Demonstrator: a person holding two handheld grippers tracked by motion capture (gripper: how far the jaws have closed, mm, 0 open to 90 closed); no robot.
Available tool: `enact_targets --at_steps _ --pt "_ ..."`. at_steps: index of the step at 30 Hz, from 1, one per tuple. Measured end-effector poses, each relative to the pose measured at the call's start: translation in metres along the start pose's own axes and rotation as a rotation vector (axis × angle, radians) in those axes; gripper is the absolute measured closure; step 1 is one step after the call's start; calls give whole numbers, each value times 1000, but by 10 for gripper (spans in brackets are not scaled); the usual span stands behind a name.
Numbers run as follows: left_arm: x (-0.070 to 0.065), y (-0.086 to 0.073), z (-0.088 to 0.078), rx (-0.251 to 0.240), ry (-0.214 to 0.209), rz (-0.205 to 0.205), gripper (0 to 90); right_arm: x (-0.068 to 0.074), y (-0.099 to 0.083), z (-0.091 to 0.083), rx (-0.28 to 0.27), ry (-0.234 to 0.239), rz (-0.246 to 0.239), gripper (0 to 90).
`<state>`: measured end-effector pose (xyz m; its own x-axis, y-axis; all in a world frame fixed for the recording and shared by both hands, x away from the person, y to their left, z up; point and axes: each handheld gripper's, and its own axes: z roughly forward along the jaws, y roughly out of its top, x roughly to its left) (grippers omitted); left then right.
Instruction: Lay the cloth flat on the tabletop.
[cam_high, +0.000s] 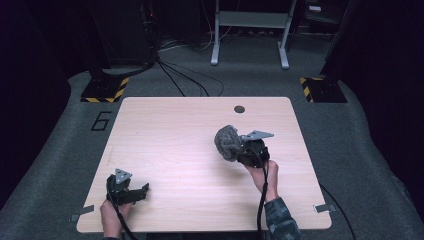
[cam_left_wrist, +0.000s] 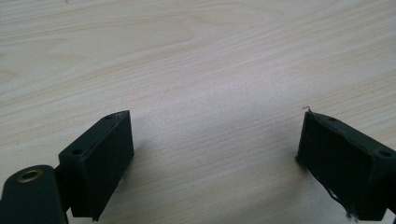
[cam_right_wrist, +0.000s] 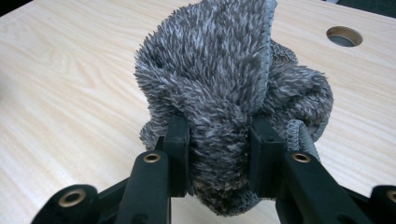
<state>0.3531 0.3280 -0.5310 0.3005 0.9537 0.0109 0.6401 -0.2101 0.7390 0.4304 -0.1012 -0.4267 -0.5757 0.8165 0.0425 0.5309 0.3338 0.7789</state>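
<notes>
The right gripper (cam_high: 239, 150) has its fingers (cam_right_wrist: 177, 140) closed on a grey fluffy cloth (cam_high: 227, 142). In the right gripper view the two black fingers pinch a thick fold of the cloth (cam_right_wrist: 224, 93) between them, one on each side, and the pile bulges out above and below the pinch. The rest of the cloth stands bunched up beyond the fingers, with a stitched hem running along its upper right edge and another hem curling beside the right finger. The fingers stay partly apart because the fold fills the gap.

In the high view the cloth hangs at the front of the right gripper over the right half of the tabletop (cam_high: 190, 150), somewhat nearer the far edge than the near one. Whether its lowest part touches the wood cannot be told. The right hand (cam_high: 265, 177) comes up from the bottom edge, forearm in a patterned sleeve (cam_high: 281, 220), and points the gripper away from the person and slightly left. A round hole (cam_high: 239, 108) sits in the tabletop near the far edge, beyond the cloth.

The left gripper (cam_high: 131, 192) sits at the near left corner of the tabletop, well apart from the cloth. Its fingers (cam_left_wrist: 100, 163) stand wide open with bare wood between them. The left hand (cam_high: 112, 215) holds it low, close above the wood, pointing right.
</notes>
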Motion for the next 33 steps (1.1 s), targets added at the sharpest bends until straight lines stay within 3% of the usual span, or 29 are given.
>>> enact_targets --at_steps 12,18,20,21,24,30,32,33 --pt "0 0 0 -2 1 0 102 49 -26 5 31 23 -3 646" --pt "0 0 0 0 -2 -3 103 70 -47 22 83 38 16 607" --pt "0 0 0 -3 -2 -6 103 71 -50 27 99 39 3 601" --pt "0 0 0 0 -2 -1 103 72 -55 35 130 40 11 562" --pt "0 0 0 0 -1 -2 103 70 -58 38 143 41 21 494" --pt "-2 1 0 10 23 -16 93 54 -54 18 92 62 34 257" --pt "-7 4 -1 11 91 0 64 41 -52 8 65 60 42 211" --pt "-7 4 -1 11 91 0 61 41 -52 8 65 60 42 211"
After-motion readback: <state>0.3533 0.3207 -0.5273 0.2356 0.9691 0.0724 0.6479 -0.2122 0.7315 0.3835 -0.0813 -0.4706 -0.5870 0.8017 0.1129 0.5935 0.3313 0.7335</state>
